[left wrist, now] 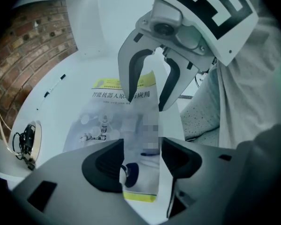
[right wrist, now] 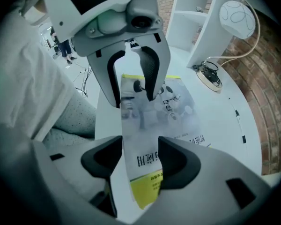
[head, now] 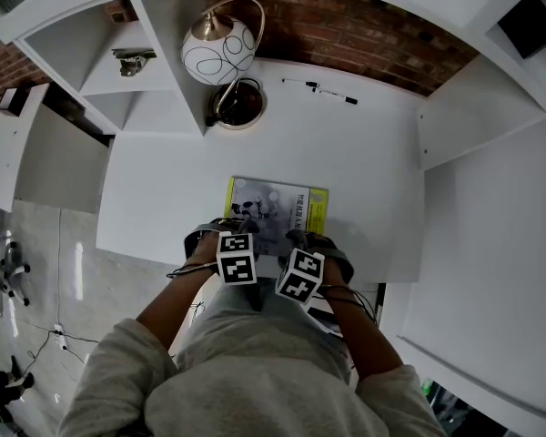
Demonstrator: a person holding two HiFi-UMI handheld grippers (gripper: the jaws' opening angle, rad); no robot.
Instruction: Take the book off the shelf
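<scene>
While a lamp (head: 217,51) stands at the back left of the white desk (head: 373,171), the left gripper (head: 220,235) points steeply down over the near left corner of the book (head: 275,209), jaws spread wide, gripping nothing. That book lies flat by the desk's front edge. Right of it, the right gripper (head: 311,242) hangs over the near right corner, jaws equally spread; 2 pens (head: 337,96) lie far behind.
</scene>
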